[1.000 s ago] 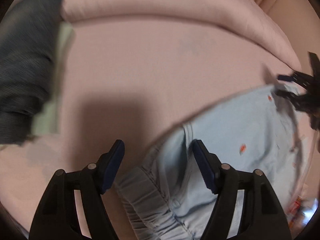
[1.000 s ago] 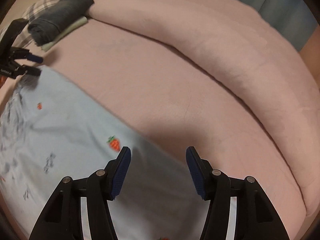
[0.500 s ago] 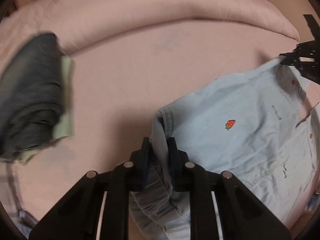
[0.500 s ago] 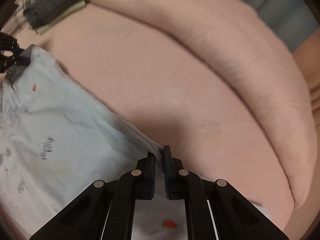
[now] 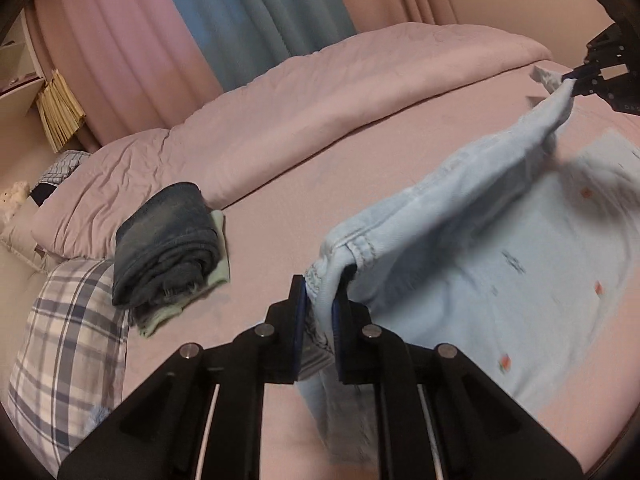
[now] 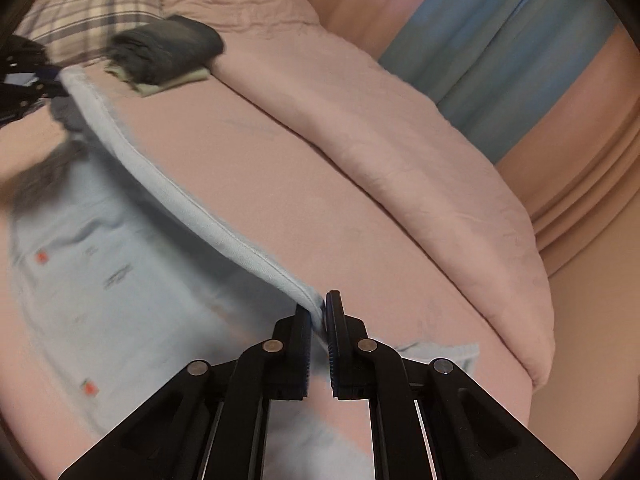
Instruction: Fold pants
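**A:** Both grippers have shut and come up since the earlier frames; a second ago they stood wide over the flat pants, now one long edge is off the bed.

**B:** What has each claw got?

**A:** The left gripper (image 5: pixel 319 312) is clamped on the gathered elastic waistband of the pants (image 5: pixel 500 264). The right gripper (image 6: pixel 319 320) pinches the hem end of the same edge. In the left view it shows at about two o'clock, also closed on cloth.

**B:** And the rest of the garment?

**A:** It drapes from that taut edge down onto the pink sheet (image 5: pixel 280 208), toward four o'clock in the left view and eight o'clock in the right.

**B:** How should it handle?

**A:** Light and limp, by the look of it: thin pale blue cotton with small strawberry prints, sagging between the two grips. No stiffness to hold a crease, so the edge likely needs to stay stretched. The waistband is the thickest hold; the hem is thin and could slip from the pads.

**B:** Anything nearby?

**A:** A folded dark garment (image 5: pixel 168 240) at ten o'clock, well apart, beside a plaid pillow (image 5: pixel 68 344).
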`<state>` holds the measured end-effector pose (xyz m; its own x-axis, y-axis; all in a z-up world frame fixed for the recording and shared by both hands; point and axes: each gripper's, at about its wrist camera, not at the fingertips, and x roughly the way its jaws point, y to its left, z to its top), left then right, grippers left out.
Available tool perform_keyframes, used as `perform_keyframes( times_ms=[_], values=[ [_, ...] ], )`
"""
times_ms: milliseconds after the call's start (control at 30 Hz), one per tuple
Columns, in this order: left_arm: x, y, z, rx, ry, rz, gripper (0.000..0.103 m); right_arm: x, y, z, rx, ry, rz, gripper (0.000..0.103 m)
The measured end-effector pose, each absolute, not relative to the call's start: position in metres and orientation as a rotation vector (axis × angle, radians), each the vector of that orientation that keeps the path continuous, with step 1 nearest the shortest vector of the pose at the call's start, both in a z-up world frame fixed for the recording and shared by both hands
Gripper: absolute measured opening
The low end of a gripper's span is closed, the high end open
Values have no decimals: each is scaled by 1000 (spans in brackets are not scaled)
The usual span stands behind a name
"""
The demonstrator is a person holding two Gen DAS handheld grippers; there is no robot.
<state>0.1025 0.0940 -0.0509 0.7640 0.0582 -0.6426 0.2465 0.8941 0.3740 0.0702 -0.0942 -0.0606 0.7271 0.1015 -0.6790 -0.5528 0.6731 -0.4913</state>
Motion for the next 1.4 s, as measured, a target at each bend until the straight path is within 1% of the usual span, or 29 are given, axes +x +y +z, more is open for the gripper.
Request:
perform_keyframes(
  times_ms=[67, 100, 167, 200, 300, 367, 567, 667, 800, 867, 900, 933, 1000, 1033, 1067, 1100, 1167, 1233, 1300, 1333, 1367, 1400],
  values=[
    [77, 96, -57, 452, 701, -126, 11, 45, -104, -71, -778, 664, 423, 7],
    [63, 93, -62, 457, 704, -131, 11, 16, -130, -63, -790, 670, 427, 7],
    [42, 88, -78, 512, 712, -139, 11, 0, -130, -79, -824, 680, 440, 7],
    [34, 86, -89, 533, 727, -150, 11, 9, -127, -77, -819, 699, 451, 7],
    [25, 82, -123, 575, 795, -163, 11, -4, -127, -107, -844, 764, 470, 7],
    [23, 79, -135, 572, 811, -163, 11, -9, -125, -122, -856, 793, 474, 7],
    [19, 79, -141, 569, 802, -163, 10, -19, -126, -113, -871, 781, 474, 7],
    [17, 77, -154, 610, 810, -171, 11, -23, -127, -121, -875, 796, 478, 7],
    [20, 69, -164, 679, 812, -164, 14, -16, -122, -148, -931, 850, 480, 7],
    [15, 73, -156, 651, 837, -170, 19, -14, -124, -142, -923, 840, 480, 8],
    [11, 75, -150, 625, 841, -181, 27, -13, -126, -135, -893, 853, 492, 11],
    [5, 80, -141, 592, 836, -191, 32, -12, -131, -127, -843, 868, 516, 16],
    [-5, 85, -126, 517, 831, -211, 35, -11, -144, -106, -722, 869, 546, 39],
    [-7, 86, -119, 477, 821, -225, 36, -10, -150, -96, -655, 855, 556, 41],
    [-6, 84, -110, 422, 803, -241, 38, -6, -156, -87, -581, 839, 563, 42],
    [-4, 81, -106, 390, 793, -252, 43, 1, -161, -82, -520, 834, 560, 42],
    [9, 64, -103, 304, 779, -286, 44, 21, -165, -82, -395, 845, 528, 42],
    [23, 42, -109, 252, 783, -331, 44, 36, -167, -93, -327, 882, 509, 42],
    [38, 20, -123, 215, 828, -349, 44, 46, -167, -114, -302, 962, 497, 42],
    [45, 10, -133, 198, 869, -363, 46, 50, -166, -128, -304, 1015, 491, 42],
    [50, 3, -145, 211, 914, -355, 46, 51, -167, -135, -299, 1026, 492, 42],
    [54, -2, -156, 237, 962, -336, 47, 49, -173, -135, -273, 993, 512, 42]
  ],
)
